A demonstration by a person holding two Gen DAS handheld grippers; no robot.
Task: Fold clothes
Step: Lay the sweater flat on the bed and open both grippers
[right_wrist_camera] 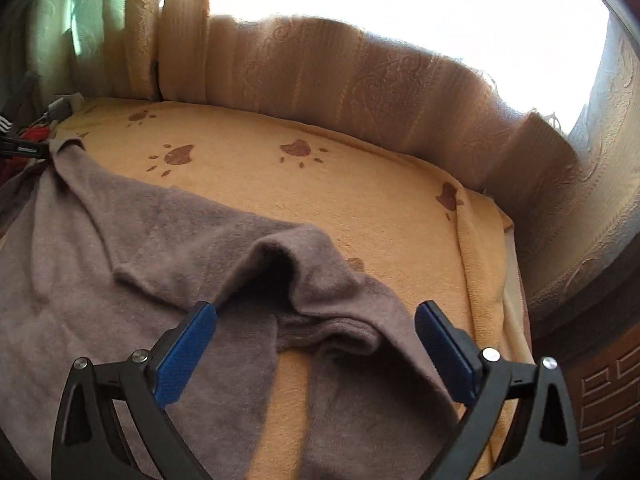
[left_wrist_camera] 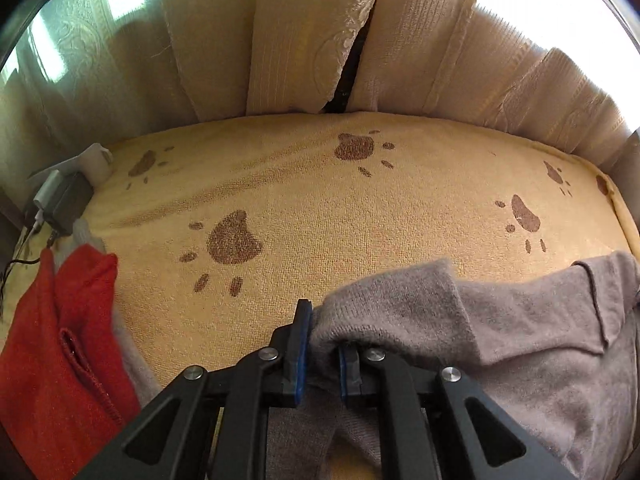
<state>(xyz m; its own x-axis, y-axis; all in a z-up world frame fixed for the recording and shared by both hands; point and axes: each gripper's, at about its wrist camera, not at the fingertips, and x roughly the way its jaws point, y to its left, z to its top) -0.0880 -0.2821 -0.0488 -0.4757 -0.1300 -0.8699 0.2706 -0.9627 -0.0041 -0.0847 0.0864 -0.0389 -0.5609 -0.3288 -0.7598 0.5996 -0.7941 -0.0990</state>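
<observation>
Bed (right_wrist_camera: 360, 184) with paw-print cover: taupe knit sweater (right_wrist_camera: 100, 248) sprawled along its near edge. Soft, light, stretchy, will sag; grab at hem or shoulders. Left tongs (left_wrist_camera: 320, 344) clamped on a bunched fold; right tongs (right_wrist_camera: 316, 344) wide apart over a sleeve.

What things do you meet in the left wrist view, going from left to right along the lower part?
Red garment → bare yellow blanket → left claw, shut on the sweater → grey-brown sweater.
</observation>
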